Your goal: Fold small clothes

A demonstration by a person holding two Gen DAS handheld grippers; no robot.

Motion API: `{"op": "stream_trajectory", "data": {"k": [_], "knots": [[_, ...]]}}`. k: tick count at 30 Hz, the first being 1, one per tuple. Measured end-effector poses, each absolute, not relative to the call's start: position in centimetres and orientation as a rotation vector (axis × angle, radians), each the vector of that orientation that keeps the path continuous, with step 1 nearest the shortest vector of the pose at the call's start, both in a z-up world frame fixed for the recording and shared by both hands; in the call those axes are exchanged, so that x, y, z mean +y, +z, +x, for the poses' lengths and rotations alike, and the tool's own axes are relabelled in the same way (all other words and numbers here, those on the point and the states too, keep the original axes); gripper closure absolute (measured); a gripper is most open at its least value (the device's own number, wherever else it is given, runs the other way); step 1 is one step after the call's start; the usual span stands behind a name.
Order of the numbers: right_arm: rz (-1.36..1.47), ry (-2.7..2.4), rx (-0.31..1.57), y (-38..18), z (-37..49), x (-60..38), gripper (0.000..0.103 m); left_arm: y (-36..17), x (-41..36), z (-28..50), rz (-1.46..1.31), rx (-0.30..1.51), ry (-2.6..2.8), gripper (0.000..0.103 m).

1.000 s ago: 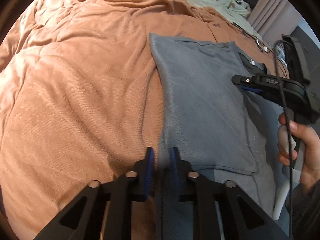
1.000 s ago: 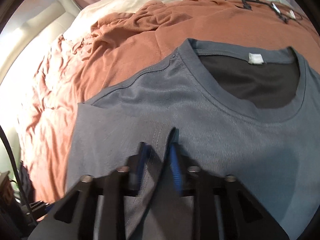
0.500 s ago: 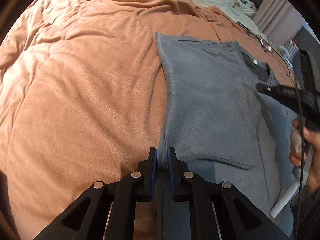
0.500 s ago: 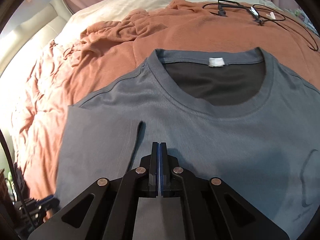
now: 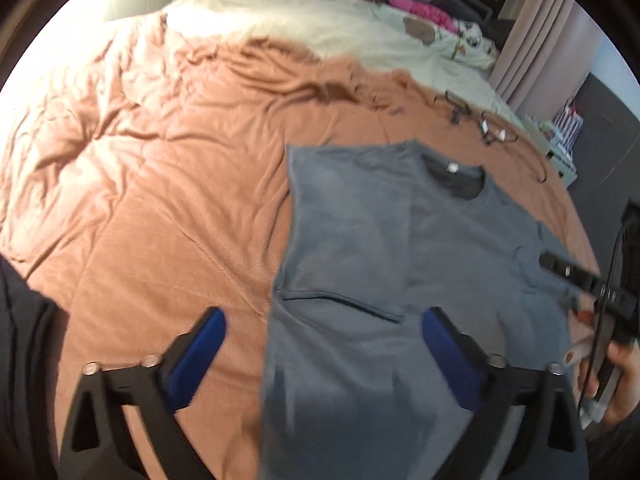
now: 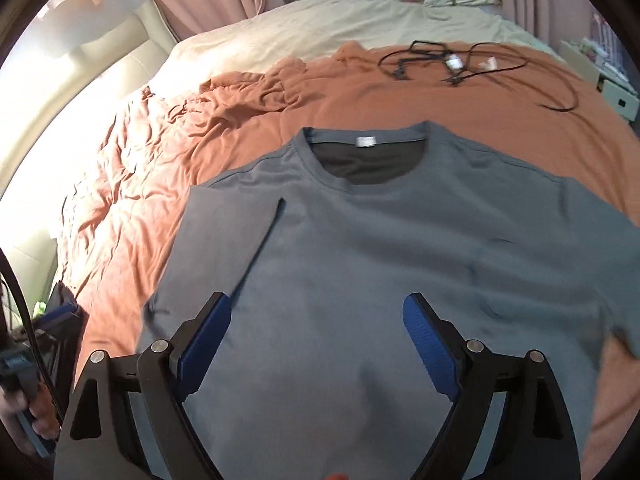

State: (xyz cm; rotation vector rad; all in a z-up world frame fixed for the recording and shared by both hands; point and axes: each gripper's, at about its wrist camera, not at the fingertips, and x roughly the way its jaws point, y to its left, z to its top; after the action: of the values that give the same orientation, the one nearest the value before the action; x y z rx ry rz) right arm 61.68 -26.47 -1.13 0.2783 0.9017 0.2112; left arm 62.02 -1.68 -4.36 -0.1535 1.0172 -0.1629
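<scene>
Left gripper [image 5: 323,334]: jaws spread wide, blue ribbed pads bare, nothing between them, held above the cloth. Right gripper [image 6: 317,320]: jaws likewise wide apart, empty. Grey T-shirt [image 6: 400,248] lies flat ahead of and beneath both tongs on the rust-orange blanket [image 5: 180,184]; soft knit, one side with its sleeve folded inward, straight fold edge, round collar at the far end with a white label. Blanket rumpled beyond left tongs. Black cable [image 6: 472,64] coiled beyond the collar.

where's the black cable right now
The black cable lies in loose loops on the orange blanket, past the collar of the grey t-shirt; in the right wrist view it sits at upper right, short of the cream bedding.
</scene>
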Motion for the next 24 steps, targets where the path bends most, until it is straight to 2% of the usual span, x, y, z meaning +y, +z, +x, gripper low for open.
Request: {"op": "stream_trajectory", "data": {"k": [5,15,24], "knots": [[0.246,0.183,0.882,2.3,56.1,-28.5,0.008,-0.6,-3.5,57.9,-0.156,0.963,-0.17,0.002],[0.196,0.14,0.817,7.5,45.3,-32.4,0.008,4.0,-7.2,50.9,-0.12,0.921,-0.207,0.002],[0.289,0.14,0.772,10.0,36.3,-38.0,0.008,8.0,-11.4,44.9,-0.083,0.877,-0.24,0.002]]}}
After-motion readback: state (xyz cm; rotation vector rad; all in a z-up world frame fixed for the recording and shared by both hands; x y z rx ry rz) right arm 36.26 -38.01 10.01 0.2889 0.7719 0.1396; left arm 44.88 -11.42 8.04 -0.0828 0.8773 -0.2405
